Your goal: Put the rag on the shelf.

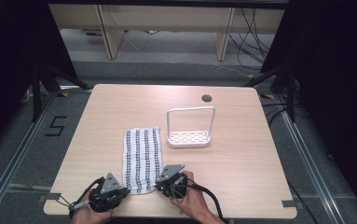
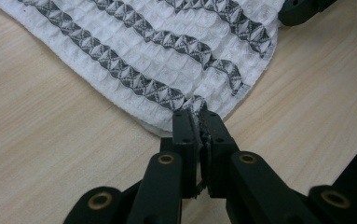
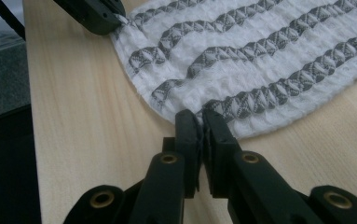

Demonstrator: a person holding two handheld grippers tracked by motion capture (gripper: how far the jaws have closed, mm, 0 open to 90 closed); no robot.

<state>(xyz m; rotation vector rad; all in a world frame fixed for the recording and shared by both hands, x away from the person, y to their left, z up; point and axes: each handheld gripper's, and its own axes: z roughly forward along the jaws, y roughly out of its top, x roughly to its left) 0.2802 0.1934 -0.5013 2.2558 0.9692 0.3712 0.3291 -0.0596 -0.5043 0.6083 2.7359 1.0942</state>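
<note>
Left gripper, right gripper — each clamped on towel near corner.

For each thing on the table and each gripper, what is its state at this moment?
Towel: flat on the table, both near corners pinched.
White rack: upright beside the towel, tray empty, untouched.
Left gripper: shut on the towel's near corner.
Right gripper: shut on the towel's other near corner.
Table: bears the towel and rack.
</note>
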